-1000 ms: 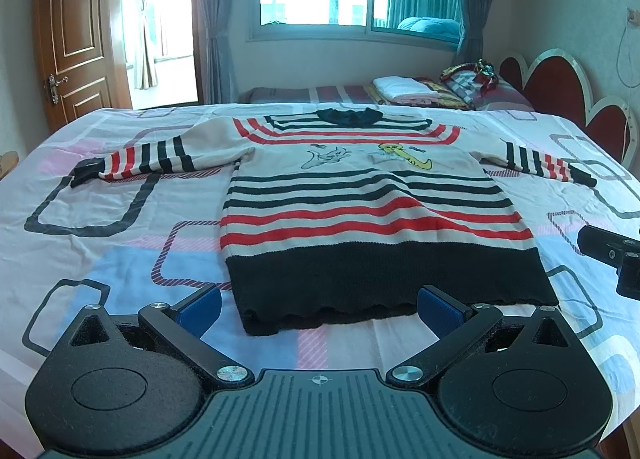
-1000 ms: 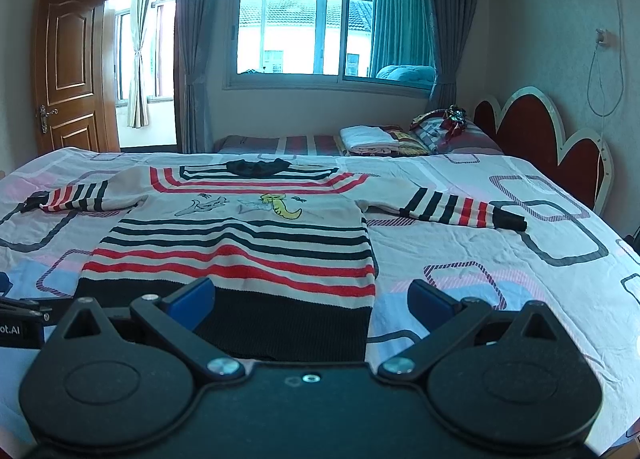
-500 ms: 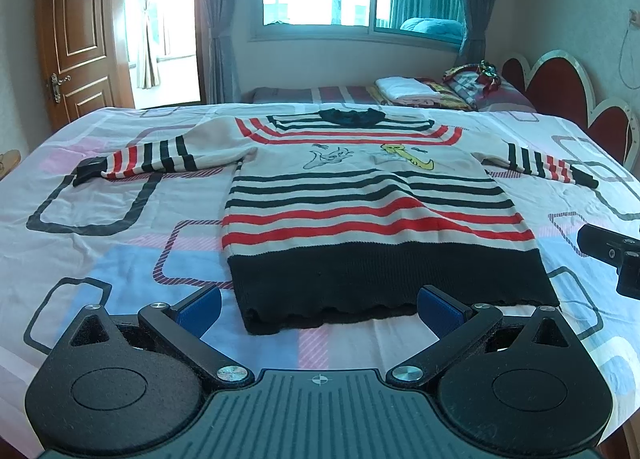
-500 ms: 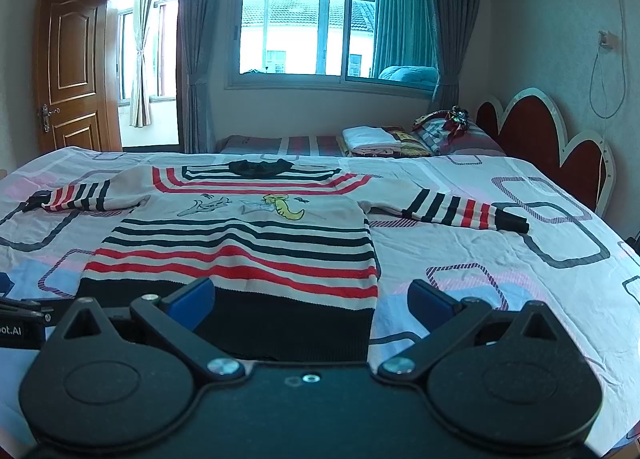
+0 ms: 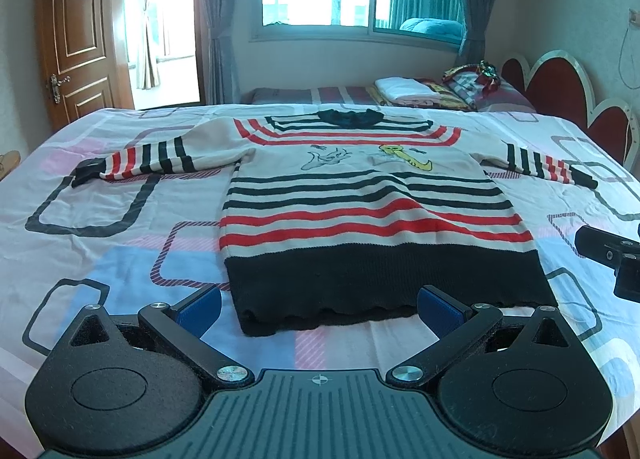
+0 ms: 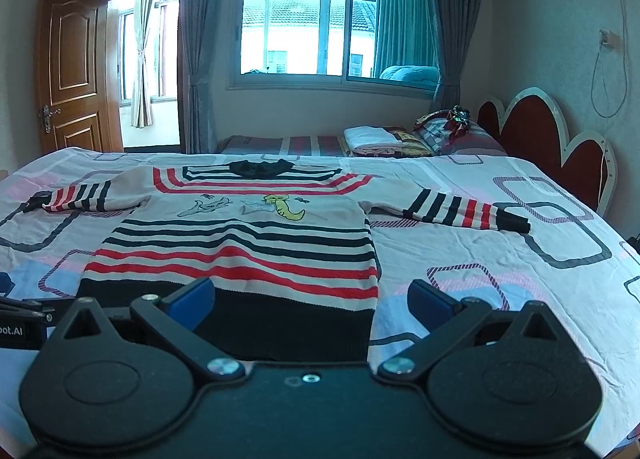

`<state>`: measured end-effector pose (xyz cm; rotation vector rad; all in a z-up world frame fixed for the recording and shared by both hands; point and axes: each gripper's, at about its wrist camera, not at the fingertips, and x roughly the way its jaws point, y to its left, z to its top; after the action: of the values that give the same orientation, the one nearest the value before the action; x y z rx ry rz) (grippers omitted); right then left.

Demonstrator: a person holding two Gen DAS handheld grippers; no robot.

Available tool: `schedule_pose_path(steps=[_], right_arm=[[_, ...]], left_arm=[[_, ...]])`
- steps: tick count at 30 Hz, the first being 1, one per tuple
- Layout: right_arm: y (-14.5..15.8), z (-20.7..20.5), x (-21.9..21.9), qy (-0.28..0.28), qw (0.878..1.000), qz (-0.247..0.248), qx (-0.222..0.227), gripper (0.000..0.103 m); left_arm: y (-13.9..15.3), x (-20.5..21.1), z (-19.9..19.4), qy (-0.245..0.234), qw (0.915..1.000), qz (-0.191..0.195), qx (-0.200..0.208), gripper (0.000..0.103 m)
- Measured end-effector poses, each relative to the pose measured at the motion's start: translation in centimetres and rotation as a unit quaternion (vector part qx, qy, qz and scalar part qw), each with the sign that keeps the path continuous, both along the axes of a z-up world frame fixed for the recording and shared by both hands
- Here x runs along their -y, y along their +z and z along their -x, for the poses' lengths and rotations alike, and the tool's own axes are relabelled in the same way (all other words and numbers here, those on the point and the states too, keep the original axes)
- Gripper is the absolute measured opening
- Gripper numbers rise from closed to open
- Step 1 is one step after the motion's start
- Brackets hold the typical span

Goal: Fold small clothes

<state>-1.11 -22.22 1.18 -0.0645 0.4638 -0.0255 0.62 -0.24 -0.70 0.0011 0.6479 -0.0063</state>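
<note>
I am hovering both spread grippers, left gripper (image 5: 319,307) and right gripper (image 6: 310,295), over the flat sweater's (image 5: 360,199) hem; next, probably pinching a sleeve (image 5: 148,157) inward.

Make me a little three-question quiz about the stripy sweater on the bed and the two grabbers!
1. True or false: the striped sweater lies flat on the bed sheet with both sleeves spread out.
2. What colour is the sweater's bottom band? A) black B) yellow C) green
3. Fill in: the left gripper and the right gripper are both ____, holding nothing.

Key: 1 true. 2 A. 3 open.
</note>
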Motion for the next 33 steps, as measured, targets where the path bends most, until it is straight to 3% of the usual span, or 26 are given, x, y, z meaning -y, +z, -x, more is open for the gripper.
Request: schedule_pose_path(steps=[16, 21, 25, 27, 29, 33], right_arm=[[0.0, -0.1, 0.1, 0.002, 1.0, -0.001, -0.001, 0.102], [-0.1, -0.3, 0.5, -0.004, 1.0, -0.015, -0.005, 0.102], [0.4, -0.8, 3.2, -0.04, 0.997, -0.06, 0.01, 0.102], [0.8, -1.7, 5.3, -0.055, 0.995, -0.085, 0.014, 0.102], [1.4, -3.0, 8.2, -0.077, 0.991, -0.107, 0.02, 0.098], [2.4, -6.5, 14.9, -0.126, 0.976, -0.173, 0.04, 0.074]], left_arm=[[-0.1, -0.1, 0.0, -0.002, 1.0, 0.004, -0.006, 0.103], [0.3, -1.6, -1.0, -0.019, 0.9958, 0.089, -0.011, 0.103], [0.5, -2.1, -4.0, -0.058, 0.992, 0.112, -0.01, 0.103], [0.8, -2.3, -6.4, -0.054, 0.993, 0.105, -0.002, 0.103], [1.2, -2.5, -9.1, -0.049, 0.9943, 0.095, 0.009, 0.103], [1.2, -3.6, -14.1, -0.042, 0.9924, 0.115, 0.014, 0.103]])
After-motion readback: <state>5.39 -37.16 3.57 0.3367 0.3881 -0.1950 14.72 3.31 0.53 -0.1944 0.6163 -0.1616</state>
